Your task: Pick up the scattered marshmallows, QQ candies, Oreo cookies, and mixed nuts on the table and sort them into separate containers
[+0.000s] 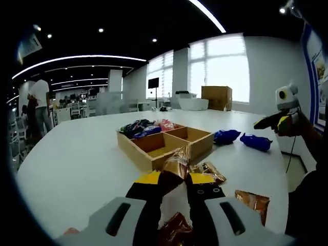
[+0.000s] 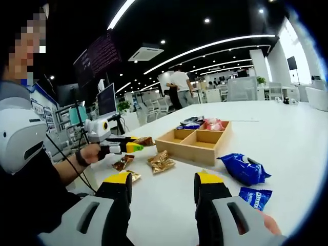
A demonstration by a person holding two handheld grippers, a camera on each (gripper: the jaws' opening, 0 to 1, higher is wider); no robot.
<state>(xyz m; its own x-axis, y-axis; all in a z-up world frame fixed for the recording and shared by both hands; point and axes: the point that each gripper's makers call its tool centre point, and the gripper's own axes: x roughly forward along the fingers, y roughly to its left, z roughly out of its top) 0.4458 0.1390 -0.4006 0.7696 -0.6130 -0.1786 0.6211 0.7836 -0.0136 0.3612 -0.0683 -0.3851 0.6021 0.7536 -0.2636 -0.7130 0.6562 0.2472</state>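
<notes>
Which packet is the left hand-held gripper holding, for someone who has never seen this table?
Start at the wooden tray on the white table. Beside it, the left hand-held gripper pinches a brown-gold packet. It alone is lifted off the table; similar packets lie flat below it.

Packet (image 1: 177,229) under left claw (image 1: 175,180), half-hidden

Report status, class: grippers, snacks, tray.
Left gripper shut on brown packet. Right gripper open, empty. Wooden tray partly filled; blue packets on table. Nothing in the way.
</notes>
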